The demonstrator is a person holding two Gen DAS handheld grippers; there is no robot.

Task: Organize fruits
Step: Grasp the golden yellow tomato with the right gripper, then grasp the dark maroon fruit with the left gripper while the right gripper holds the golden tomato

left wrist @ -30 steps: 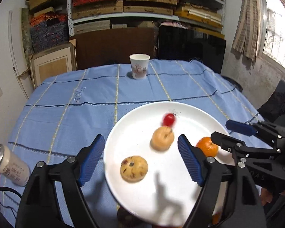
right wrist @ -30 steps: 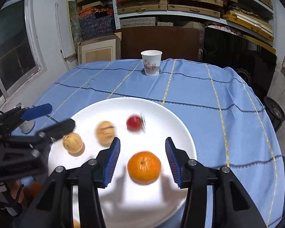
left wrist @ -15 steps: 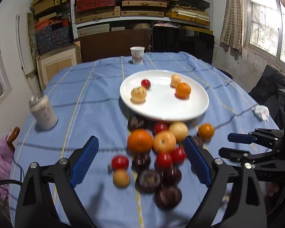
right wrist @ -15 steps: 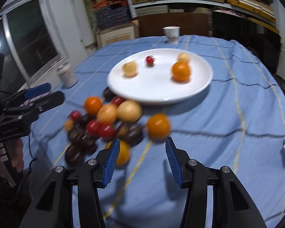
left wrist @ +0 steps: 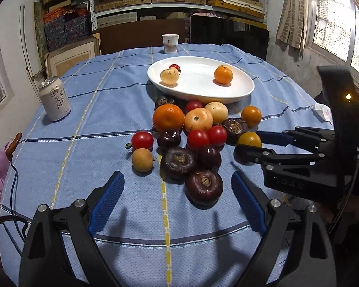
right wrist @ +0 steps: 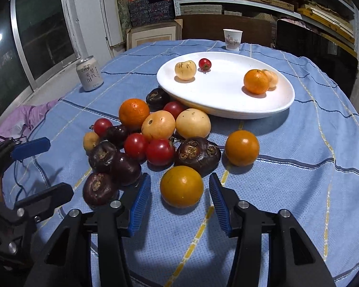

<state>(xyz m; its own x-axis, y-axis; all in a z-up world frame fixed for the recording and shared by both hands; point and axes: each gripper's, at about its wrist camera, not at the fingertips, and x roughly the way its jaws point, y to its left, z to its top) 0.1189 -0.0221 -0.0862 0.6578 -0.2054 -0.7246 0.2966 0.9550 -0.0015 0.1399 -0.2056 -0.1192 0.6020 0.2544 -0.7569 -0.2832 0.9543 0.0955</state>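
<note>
A white plate [left wrist: 227,96] [right wrist: 227,113] holds an orange [right wrist: 255,81], two pale fruits and a small red tomato. In front of it on the blue cloth lies a pile of oranges, red tomatoes [left wrist: 197,138], pale fruits and dark purple fruits [left wrist: 204,186]. My left gripper [left wrist: 177,179] [right wrist: 60,166] hangs open over the near side of the pile, one dark fruit just ahead between its fingers. The jaws of my right gripper [right wrist: 179,182] [left wrist: 247,142] are closing around a yellow-orange fruit [right wrist: 182,186] at the pile's right edge. A small gap shows at each pad.
A drink can [left wrist: 55,100] [right wrist: 88,74] stands at the left of the table, and a paper cup [left wrist: 170,43] [right wrist: 232,39] beyond the plate. Pink cloth [right wrist: 24,117] hangs off the left edge, and a crumpled tissue [left wrist: 323,112] lies at the right. Shelves and boxes fill the back wall.
Both grippers have drawn back from over the plate to the fruit pile in front of it. The left jaws stand wider. The right jaws have narrowed around the yellow-orange fruit.
</note>
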